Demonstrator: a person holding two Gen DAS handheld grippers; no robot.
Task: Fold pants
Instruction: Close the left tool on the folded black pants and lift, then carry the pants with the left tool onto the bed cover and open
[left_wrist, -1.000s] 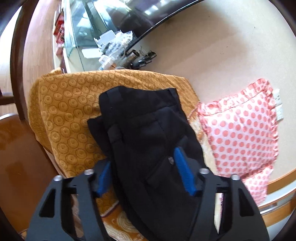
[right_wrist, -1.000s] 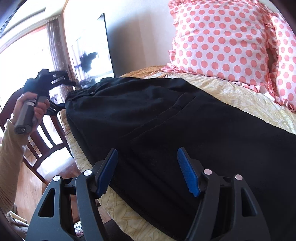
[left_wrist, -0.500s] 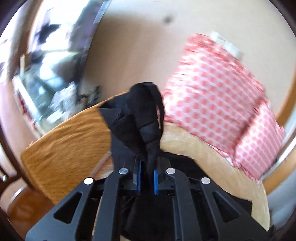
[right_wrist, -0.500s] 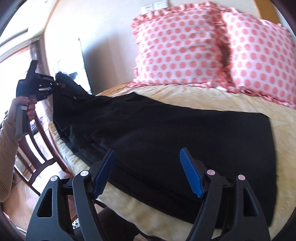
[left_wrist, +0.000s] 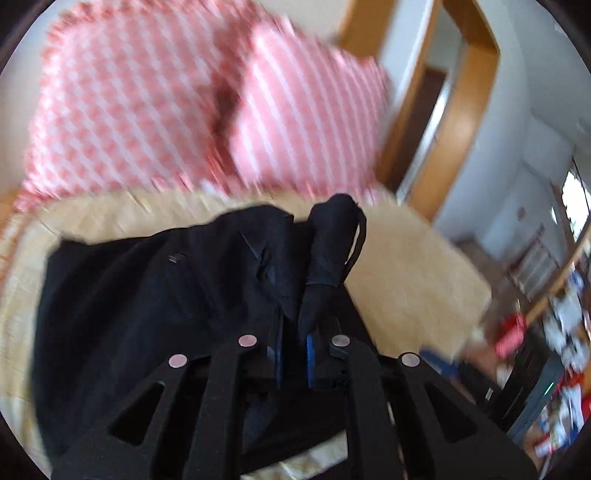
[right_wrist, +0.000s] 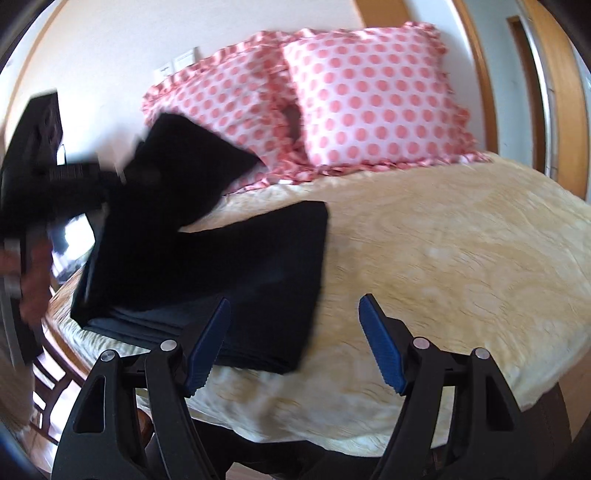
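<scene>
Black pants (right_wrist: 236, 266) lie on the cream bedspread (right_wrist: 443, 236), partly doubled over. One end of them (right_wrist: 184, 162) is lifted in the air in front of the pillows. My left gripper (left_wrist: 293, 354) is shut on that bunched end, with a belt loop sticking up past its blue pads. In the right wrist view the left gripper (right_wrist: 107, 177) is a dark blur at the left, held by a hand (right_wrist: 33, 273). My right gripper (right_wrist: 291, 339) is open low over the bed's near edge, with nothing between its fingers. Its left fingertip (right_wrist: 207, 343) overlaps the pants' near corner.
Two pink polka-dot pillows (right_wrist: 369, 96) lean on the wall at the head of the bed. A wooden door frame (right_wrist: 561, 110) stands to the right. A wooden chair (right_wrist: 51, 369) is at the bed's left edge. Cluttered shelves (left_wrist: 554, 369) show at the right.
The left gripper closed on the pants' waist end, lifted it and swept it across over the legs, rolling as it went. The right gripper swung right along the bed and stayed open.
</scene>
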